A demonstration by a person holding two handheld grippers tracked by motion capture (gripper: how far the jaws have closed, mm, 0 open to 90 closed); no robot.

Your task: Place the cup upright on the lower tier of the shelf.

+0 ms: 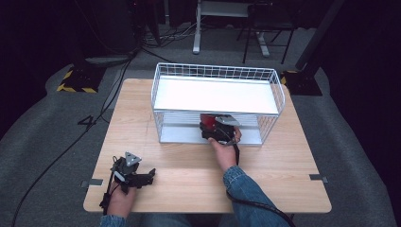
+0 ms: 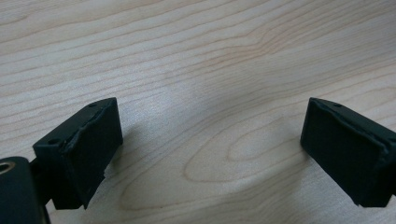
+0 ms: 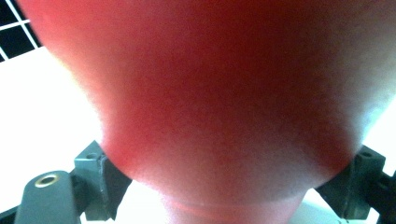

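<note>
Redness is crowding your right gripper as it is clamping a red object inside the wire rack's lower tier, while your left gripper is idling open over the worktop.

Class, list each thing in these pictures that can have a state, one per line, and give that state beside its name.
Left gripper: jaws wide open, nothing between them, low over the bare table.
Right gripper: reaching into the rack's lower level, jaws shut on the red object.
Red object: held between the right jaws; too close and blurred to identify.
Wire rack: upright on the table, top shelf bare.
</note>
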